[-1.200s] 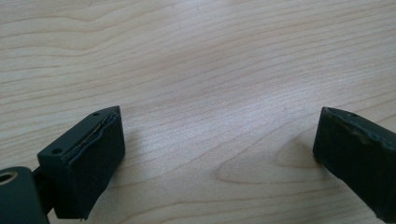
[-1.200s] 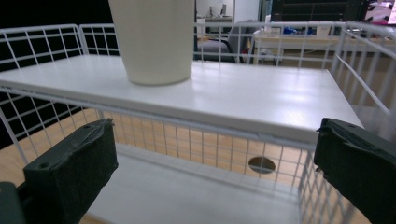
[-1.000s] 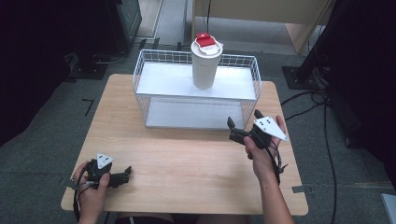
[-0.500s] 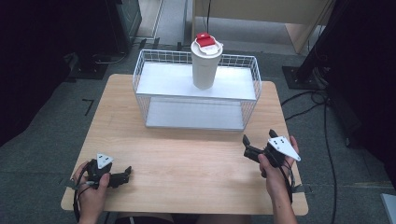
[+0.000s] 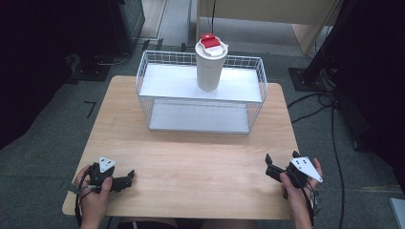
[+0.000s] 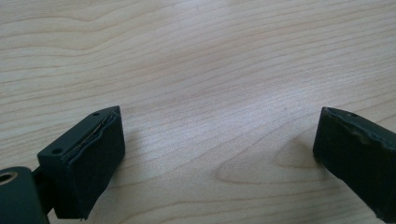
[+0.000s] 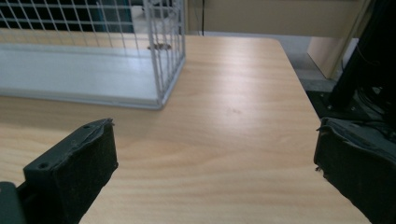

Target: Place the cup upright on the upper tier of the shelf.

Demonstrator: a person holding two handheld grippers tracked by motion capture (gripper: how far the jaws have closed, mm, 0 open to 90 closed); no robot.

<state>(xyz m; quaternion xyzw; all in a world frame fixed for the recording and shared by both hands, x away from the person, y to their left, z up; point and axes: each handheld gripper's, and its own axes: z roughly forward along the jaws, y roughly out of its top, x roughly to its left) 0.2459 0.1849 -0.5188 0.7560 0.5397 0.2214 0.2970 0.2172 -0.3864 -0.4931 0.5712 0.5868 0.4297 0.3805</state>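
Standing on the upper shelf of the white wire rack, well ahead of both tools: a white lidded cup with red lid tab. It is probably handling light, thin-walled, smooth and tippy; mid-body is looking the safest hold, squeezed gently. Left tool and right tool are resting at the near worktop edge, jaws apart, holding nothing.

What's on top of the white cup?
A white lid with a red piece sits on the white cup, which stands on the wire rack's upper shelf. The lid hides what's inside.
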